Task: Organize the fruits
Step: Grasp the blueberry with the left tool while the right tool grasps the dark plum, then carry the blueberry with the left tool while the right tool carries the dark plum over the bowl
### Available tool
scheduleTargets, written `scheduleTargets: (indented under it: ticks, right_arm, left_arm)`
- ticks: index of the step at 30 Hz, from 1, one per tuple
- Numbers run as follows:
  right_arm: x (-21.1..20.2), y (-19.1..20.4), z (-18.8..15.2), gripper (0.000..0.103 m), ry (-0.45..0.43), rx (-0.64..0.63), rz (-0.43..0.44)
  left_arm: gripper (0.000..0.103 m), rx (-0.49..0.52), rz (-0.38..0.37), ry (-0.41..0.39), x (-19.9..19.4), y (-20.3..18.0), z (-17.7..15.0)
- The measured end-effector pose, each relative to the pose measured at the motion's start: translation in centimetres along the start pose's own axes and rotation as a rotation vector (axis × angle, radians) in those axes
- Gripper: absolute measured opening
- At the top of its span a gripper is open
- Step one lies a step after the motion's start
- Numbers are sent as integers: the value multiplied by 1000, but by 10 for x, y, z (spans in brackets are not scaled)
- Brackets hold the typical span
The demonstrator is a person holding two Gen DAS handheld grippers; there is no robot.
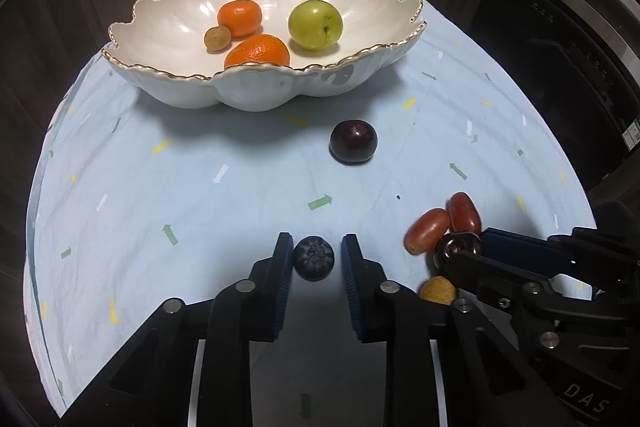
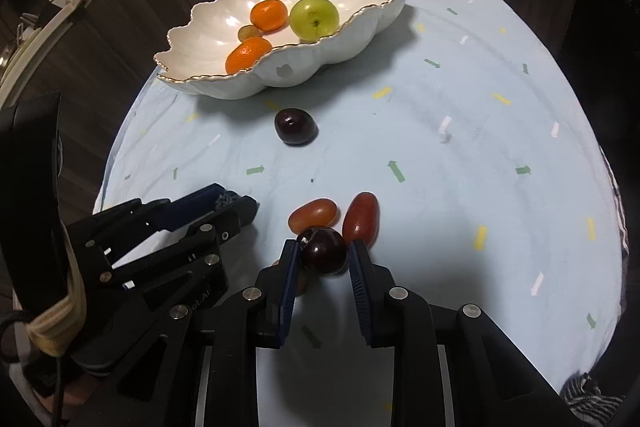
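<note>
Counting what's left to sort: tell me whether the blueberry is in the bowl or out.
Out. The blueberry lies on the blue cloth, between the left hand-held gripper pads, well short of the white bowl.

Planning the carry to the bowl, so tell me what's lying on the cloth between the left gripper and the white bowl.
Only bare cloth between the left gripper and the white bowl, per the left wrist view; a dark cherry sits just right of that line.

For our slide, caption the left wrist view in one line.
Left gripper shut on a blueberry; bowl of fruit beyond.
</note>
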State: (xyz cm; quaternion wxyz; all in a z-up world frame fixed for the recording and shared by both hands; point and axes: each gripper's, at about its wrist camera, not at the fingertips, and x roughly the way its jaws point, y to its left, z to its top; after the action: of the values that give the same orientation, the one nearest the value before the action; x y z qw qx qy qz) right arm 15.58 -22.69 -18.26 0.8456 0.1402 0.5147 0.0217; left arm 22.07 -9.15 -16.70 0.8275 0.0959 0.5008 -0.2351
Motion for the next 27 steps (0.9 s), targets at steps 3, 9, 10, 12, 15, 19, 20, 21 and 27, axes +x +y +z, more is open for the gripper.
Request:
scheduleTargets:
  ticks: [3,9,10,12,15,19,20,21,27]
  right_arm:
    - [3,4,3,27,7,-2,13]
    - [8,4,7,26,20,18,51]
    - [8,4,7,25,19,18,56]
    - [7,4,7,25,16,13,53]
    - [4,4,8,25,7,12,48]
    - [-3,5,10,25,-18,-3,35]
    - [-5,5,10,25,-24,-8,31]
    - [-7,5,11,25,-28,-10,30]
    - [-17,6,14,24,-53,-11,29]
  left_arm:
    - [21,-17,-3,2,-1,3,0]
    - [21,-41,-10,4,-5,8,-1]
    - [21,-41,-10,4,-5,7,-2]
    - [21,-43,-8,2,-6,7,-3]
    - [21,-48,-11,-3,-9,7,-2]
    - [21,-52,-9,-14,-15,6,0]
    - [21,-53,-8,-16,-16,6,1]
    - [21,-53,-8,-18,-17,6,1]
    - [21,-54,-4,-35,-28,4,3]
